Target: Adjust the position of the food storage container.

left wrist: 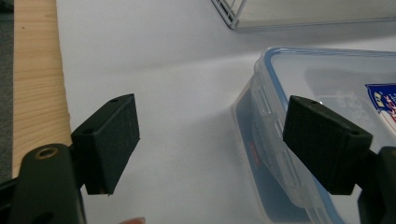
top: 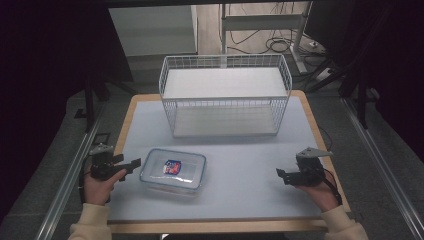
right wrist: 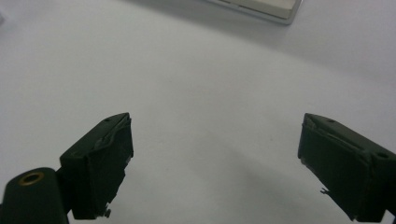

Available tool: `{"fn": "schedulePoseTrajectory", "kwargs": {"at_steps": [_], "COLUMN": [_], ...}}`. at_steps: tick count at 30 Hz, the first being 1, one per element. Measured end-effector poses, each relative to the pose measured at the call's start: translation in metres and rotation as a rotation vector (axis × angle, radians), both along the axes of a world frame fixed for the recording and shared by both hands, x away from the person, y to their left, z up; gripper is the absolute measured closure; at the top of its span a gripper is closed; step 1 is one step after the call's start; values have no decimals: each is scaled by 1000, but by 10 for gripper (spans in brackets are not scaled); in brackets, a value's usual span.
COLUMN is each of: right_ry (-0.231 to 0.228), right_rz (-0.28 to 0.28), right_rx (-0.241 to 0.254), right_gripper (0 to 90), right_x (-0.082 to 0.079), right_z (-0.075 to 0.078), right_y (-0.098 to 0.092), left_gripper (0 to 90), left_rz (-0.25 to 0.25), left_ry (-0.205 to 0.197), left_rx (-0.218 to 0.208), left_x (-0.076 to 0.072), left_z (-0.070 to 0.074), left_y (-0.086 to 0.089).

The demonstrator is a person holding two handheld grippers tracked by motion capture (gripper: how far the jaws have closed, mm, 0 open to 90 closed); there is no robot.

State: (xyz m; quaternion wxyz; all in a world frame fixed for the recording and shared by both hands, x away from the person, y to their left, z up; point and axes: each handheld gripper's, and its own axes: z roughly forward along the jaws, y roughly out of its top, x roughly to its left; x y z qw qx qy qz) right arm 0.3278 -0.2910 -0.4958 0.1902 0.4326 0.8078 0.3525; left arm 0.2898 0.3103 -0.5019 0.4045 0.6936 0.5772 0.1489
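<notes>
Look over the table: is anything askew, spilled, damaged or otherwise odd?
Nothing stands out. The lidded box lies flat on the mat, turned slightly, with no spill around it. The wire basket stands upright at the back. Both the left gripper and the right gripper are open and hold nothing.

Your left gripper point(top: 131, 165) sits just beside the lidded container point(top: 173, 170), jaws wide, one already over its near edge. Bare mat point(top: 240, 170) between the container and your right gripper point(top: 281, 174), free to pass. Wire basket point(top: 225, 95) blocks the far side; narrow strip of mat in front of it
</notes>
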Motion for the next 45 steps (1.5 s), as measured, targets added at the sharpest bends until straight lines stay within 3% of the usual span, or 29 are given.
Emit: {"fn": "schedulePoseTrajectory", "kwargs": {"at_steps": [10, 14, 21, 26, 29, 36, 37, 45], "right_ry": [-4, 2, 4, 4, 16, 18, 22, 26], "right_rz": [14, 19, -5, -23, -18, -5, -3, 3], "right_rx": [5, 1, -10, 9, 33, 34, 30, 24], "right_gripper": [143, 146, 129, 129, 129, 129, 129, 129], "right_x": [0, -3, -3, -2, -1, 0, 1, 2], "right_z": [7, 9, 4, 3, 3, 2, 2, 1], "right_y": [-6, -4, -6, -12, -11, -7, -6, -4], "left_gripper": [217, 293, 571, 799, 865, 889, 898, 897], "left_rz": [9, 19, 6, -49, -71, -86, -98, -163], "left_ry": [-19, -22, 2, 37, 56, 83, 98, 109], "left_rx": [13, 19, 42, 63, 62, 35, 17, -4], "left_x": [-8, -11, -7, -7, -10, -15, -14, -13], "left_z": [4, 7, 7, 2, -2, -13, -16, -23], "left_y": [1, 3, 4, 1, 2, 8, 9, 0]}}
